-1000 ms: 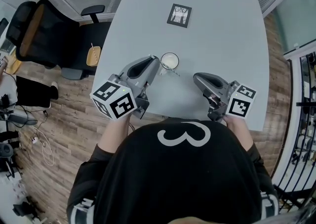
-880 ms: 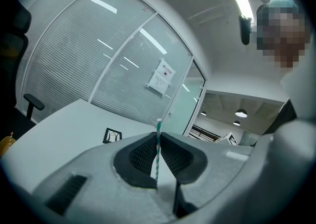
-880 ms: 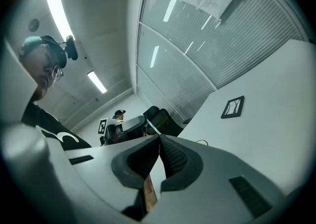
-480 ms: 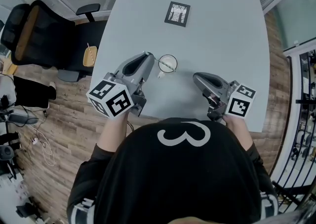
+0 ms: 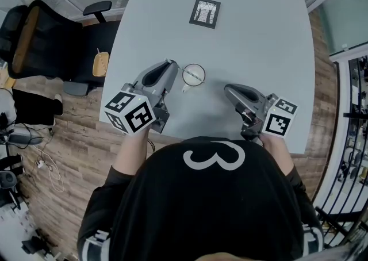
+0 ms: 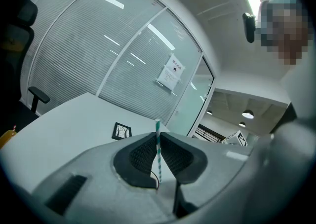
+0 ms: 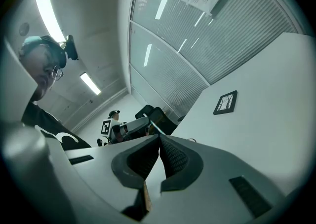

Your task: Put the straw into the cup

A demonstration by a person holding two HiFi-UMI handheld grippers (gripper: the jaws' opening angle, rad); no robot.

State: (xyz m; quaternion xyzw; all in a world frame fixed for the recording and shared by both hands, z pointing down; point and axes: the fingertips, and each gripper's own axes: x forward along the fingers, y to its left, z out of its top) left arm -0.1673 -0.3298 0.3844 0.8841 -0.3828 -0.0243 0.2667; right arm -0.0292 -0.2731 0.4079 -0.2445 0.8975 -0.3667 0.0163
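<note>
Left tongs [image 6: 157,136], clamped on the upright striped straw [image 6: 158,154], have eased slightly left, off the rim of the cup [image 5: 194,74]. The straw is judged not yet inserted. Right tongs [image 7: 159,139] sit together and empty at the near right of the surface [image 5: 259,41].

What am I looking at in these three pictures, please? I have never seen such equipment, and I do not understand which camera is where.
There is no robot here. A person holds a two-jaw gripper in each hand, and the cubes with square markers are part of the grippers. The head view comes from a camera on the person's head, looking down. The other two views come from cameras riding on each gripper, looking along its jaws. On the grey table are a small round cup and, farther away, a black-and-white marker card. The left gripper is shut on a green-and-white striped straw. The right gripper is shut and holds nothing. The straw is not in the cup yet.
</note>
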